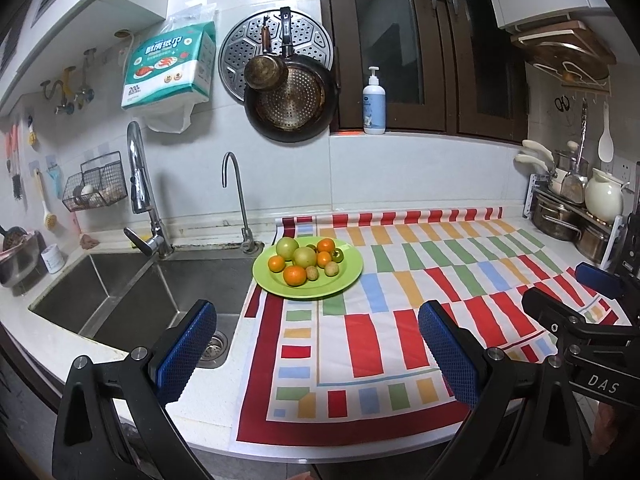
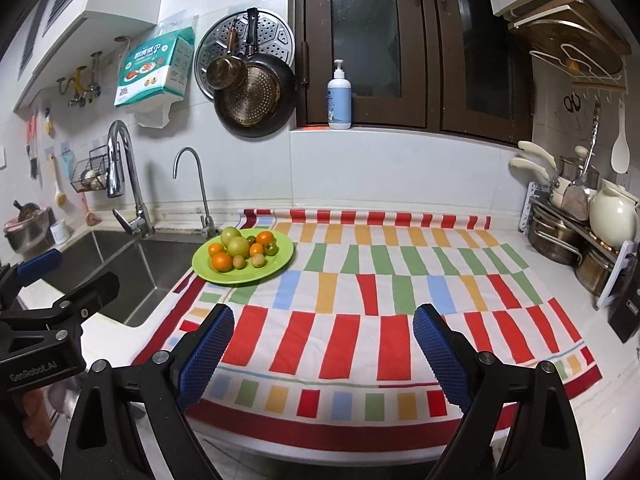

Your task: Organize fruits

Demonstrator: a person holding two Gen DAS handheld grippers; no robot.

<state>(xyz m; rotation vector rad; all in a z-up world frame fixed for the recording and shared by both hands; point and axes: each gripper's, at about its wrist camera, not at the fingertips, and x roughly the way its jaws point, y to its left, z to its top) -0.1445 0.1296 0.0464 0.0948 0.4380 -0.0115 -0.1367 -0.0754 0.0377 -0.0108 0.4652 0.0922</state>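
A green plate (image 1: 348, 276) sits on the striped cloth (image 1: 400, 304) beside the sink, holding mixed fruit: orange tangerines (image 1: 295, 275), large pale green fruits (image 1: 304, 257) and small tan ones (image 1: 331, 269). The plate also shows in the right wrist view (image 2: 280, 264). My left gripper (image 1: 316, 328) is open and empty, well short of the plate over the counter's front. My right gripper (image 2: 323, 332) is open and empty over the cloth, right of the plate. Each gripper shows at the edge of the other's view.
A steel sink (image 1: 120, 292) with two faucets (image 1: 140, 184) lies left of the plate. Pots and a white jug (image 1: 604, 196) stand on a rack at far right. Pans (image 1: 290, 100) hang on the wall; a soap bottle (image 1: 374, 104) stands on the sill.
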